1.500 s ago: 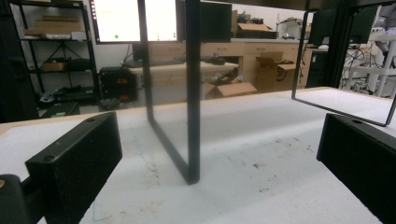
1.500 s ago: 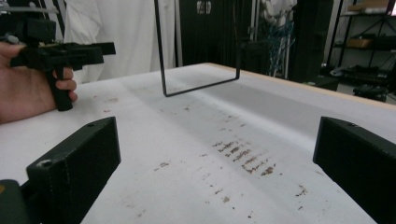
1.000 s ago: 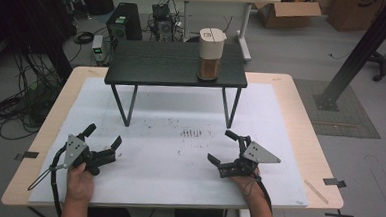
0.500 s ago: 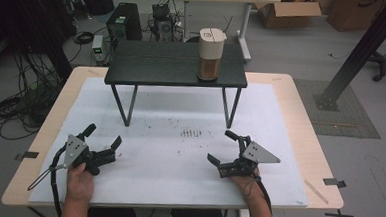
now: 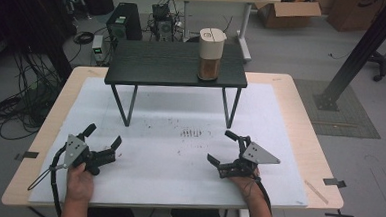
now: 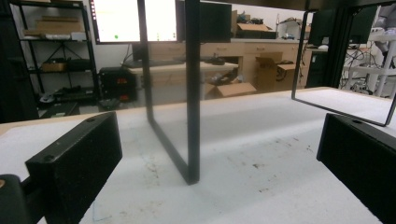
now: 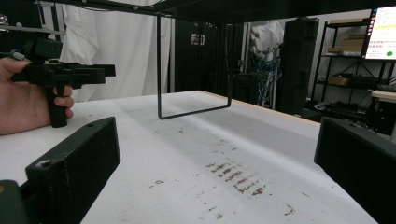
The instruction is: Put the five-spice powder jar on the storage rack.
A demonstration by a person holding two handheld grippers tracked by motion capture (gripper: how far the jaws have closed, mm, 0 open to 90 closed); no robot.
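With both the left tongs point(image 5: 103, 143) and the right tongs point(image 5: 222, 148) spread wide and empty on the white-covered counter point(image 5: 168, 162), the tall beige and brown canister point(image 5: 211, 55), upright on the small black raised table point(image 5: 153, 64), is best approached level and squarely

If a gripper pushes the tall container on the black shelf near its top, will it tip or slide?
The container is taller than wide, so a high push would probably tip it. It stands near the black shelf's front edge, so it might fall off. A lower push seems safer.
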